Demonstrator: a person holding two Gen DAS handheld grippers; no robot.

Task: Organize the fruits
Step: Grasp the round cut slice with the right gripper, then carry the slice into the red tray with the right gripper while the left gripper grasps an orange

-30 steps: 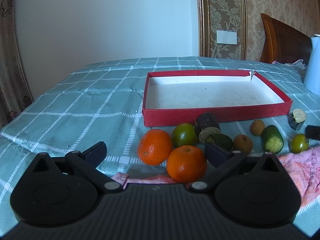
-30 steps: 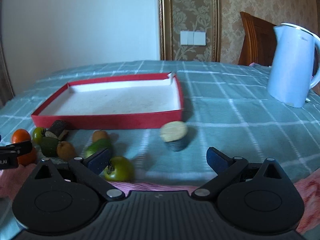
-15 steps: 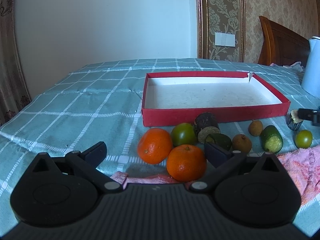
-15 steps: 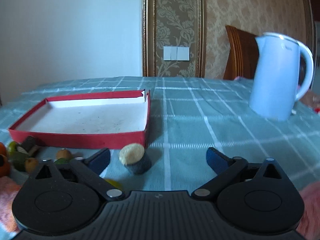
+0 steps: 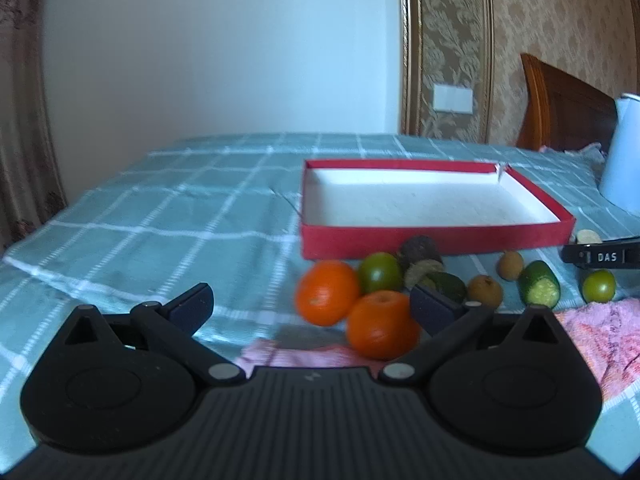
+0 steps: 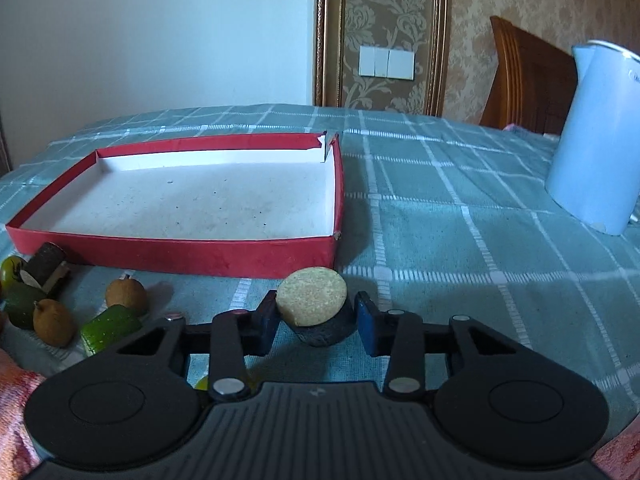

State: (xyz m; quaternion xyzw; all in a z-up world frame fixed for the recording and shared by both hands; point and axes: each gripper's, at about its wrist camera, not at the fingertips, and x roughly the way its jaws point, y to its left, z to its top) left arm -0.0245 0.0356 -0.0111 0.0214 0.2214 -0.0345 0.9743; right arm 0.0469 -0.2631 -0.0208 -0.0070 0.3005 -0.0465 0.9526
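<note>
A dark stub of fruit with a pale yellow cut face (image 6: 312, 300) stands on the cloth just before the red box's (image 6: 180, 246) near right corner. My right gripper (image 6: 316, 320) is closing around it, and both blue pads touch its sides. My left gripper (image 5: 310, 300) is open, low over the cloth, with nothing between its fingers. Just beyond it lie two oranges (image 5: 328, 298) (image 5: 380, 326), a green tomato (image 5: 379, 272), a dark stub (image 5: 420, 250), longans (image 5: 485, 290), a cucumber piece (image 5: 538, 288) and a second green tomato (image 5: 599, 285).
The red box (image 5: 436, 236) has a bare white floor. A white kettle (image 6: 592, 140) stands at the right on the checked cloth. A pink towel (image 5: 600, 336) lies at the near edge. A wooden chair back stands behind the table.
My right gripper has moved forward and down onto the cut stub, and its jaws have closed from wide open to touching it. The left gripper has barely moved.
</note>
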